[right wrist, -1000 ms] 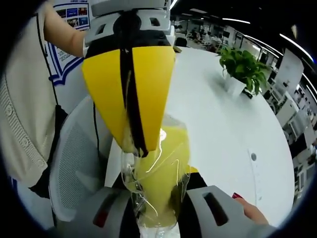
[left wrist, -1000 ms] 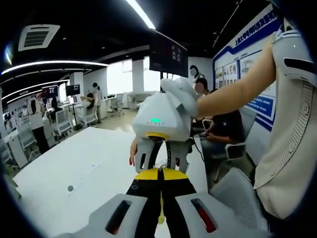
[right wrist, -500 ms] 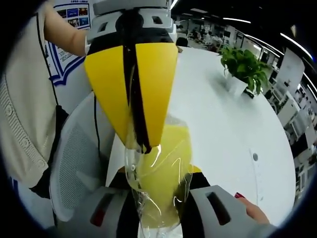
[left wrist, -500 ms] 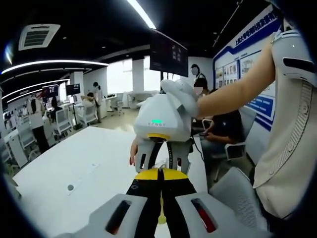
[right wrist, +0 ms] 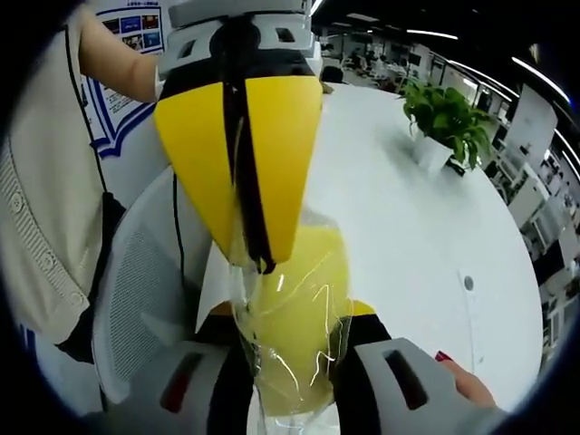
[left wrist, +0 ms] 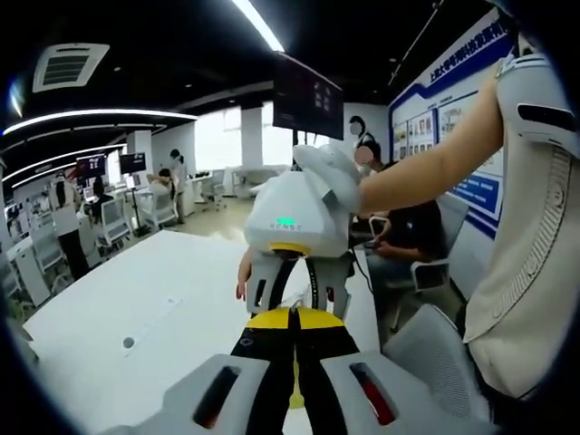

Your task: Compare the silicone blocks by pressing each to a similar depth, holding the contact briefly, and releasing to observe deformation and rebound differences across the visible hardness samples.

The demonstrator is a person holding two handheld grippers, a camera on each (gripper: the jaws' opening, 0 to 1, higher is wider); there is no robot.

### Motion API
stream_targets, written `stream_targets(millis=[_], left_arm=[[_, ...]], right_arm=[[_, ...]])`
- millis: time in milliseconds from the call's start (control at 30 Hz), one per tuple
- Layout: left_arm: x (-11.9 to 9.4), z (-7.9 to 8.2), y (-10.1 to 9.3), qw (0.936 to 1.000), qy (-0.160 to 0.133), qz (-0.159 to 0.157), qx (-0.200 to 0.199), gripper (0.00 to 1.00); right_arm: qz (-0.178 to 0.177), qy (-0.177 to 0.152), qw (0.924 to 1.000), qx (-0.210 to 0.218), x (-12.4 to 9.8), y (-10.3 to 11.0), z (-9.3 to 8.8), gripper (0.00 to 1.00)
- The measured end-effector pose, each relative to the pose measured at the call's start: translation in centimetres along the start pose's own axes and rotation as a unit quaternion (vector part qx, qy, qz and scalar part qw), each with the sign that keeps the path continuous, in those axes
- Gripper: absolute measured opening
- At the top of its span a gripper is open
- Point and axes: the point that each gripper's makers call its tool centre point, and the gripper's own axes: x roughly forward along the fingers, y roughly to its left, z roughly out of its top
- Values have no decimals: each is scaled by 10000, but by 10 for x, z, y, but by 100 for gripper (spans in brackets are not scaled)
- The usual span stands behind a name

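A yellow silicone block (right wrist: 294, 308) in crinkled clear wrap (right wrist: 243, 317) sits between the jaws of my right gripper (right wrist: 292, 367), which is shut on it. My left gripper (right wrist: 258, 265) comes down from the top of the right gripper view, its yellow jaws closed together and pinching the wrap at the block's upper edge. In the left gripper view the left gripper (left wrist: 292, 319) shows shut yellow-and-black jaws, tip to tip with the white right gripper (left wrist: 294, 288) facing it. The block itself is hidden there.
Both grippers are held in the air above the edge of a white table (right wrist: 408, 217). A potted plant (right wrist: 444, 122) stands on its far side. A grey mesh chair (right wrist: 136, 290) is below. A person's arm (left wrist: 426, 168) holds the right gripper. People sit and stand in the office behind.
Almost nothing has changed. The wrapped yellow block has shifted very slightly lower in the right gripper view, and both grippers keep their hold.
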Motion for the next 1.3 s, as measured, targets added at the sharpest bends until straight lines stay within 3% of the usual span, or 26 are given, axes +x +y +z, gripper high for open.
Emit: stream_targets(millis=[1300], left_arm=[[-8,-11,6,9998,46,110,-151,0]], right_arm=[[-224,-48,9997,9,-2,1,-6,45]])
